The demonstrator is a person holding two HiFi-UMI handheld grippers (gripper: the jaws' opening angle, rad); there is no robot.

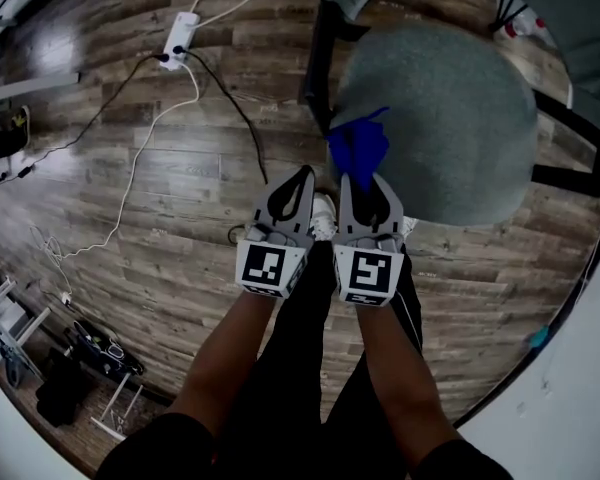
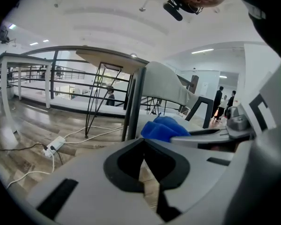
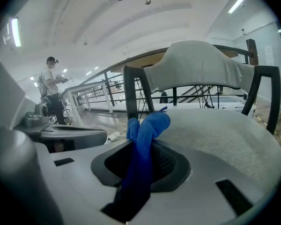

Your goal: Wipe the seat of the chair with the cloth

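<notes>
A chair with a round grey seat (image 1: 450, 118) and black frame stands ahead of me. My right gripper (image 1: 363, 183) is shut on a blue cloth (image 1: 359, 148), which bunches up beyond its tips at the seat's near left edge. In the right gripper view the blue cloth (image 3: 145, 135) runs between the jaws, with the grey seat (image 3: 225, 135) and pale backrest (image 3: 196, 69) behind. My left gripper (image 1: 300, 180) hangs just left of it over the floor, jaws closed together with nothing between them. The left gripper view shows the cloth (image 2: 164, 128) to its right.
A white power strip (image 1: 180, 36) with black and white cables lies on the wooden floor at the upper left. Dark gear and a stand (image 1: 80, 358) sit at the lower left. A table (image 2: 107, 60) stands behind the chair. People stand far off in the room.
</notes>
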